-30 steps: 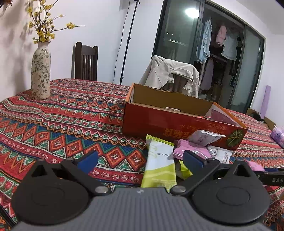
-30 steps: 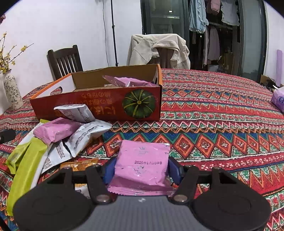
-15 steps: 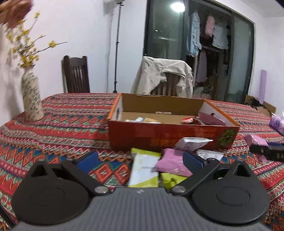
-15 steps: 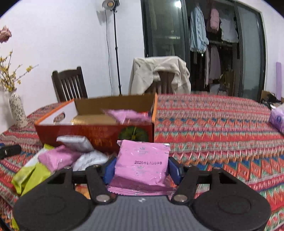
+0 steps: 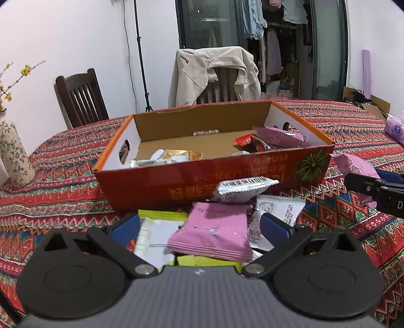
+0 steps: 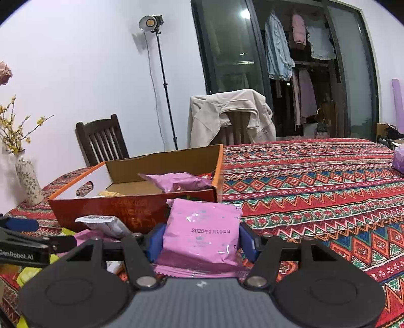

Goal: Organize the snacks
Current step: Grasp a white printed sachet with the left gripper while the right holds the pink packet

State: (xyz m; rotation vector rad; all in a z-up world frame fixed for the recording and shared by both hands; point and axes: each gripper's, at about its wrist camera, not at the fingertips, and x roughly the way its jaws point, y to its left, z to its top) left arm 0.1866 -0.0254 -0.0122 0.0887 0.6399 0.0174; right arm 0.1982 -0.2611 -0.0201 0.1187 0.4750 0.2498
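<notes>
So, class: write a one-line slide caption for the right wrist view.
Right gripper holds a pink snack packet before the open cardboard box.

I am looking at a white wall (image 6: 75, 63) where a studio lamp (image 6: 151, 23) is glowing; right of it, clothes are hanging behind dark glass doors (image 6: 290, 63), a beige jacket (image 6: 231, 113) draping a chair.

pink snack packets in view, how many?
3. One clamped in the right gripper: pink packet. One in the cardboard box, right end. One atop the pile under the left gripper at. More may be buried.
</notes>
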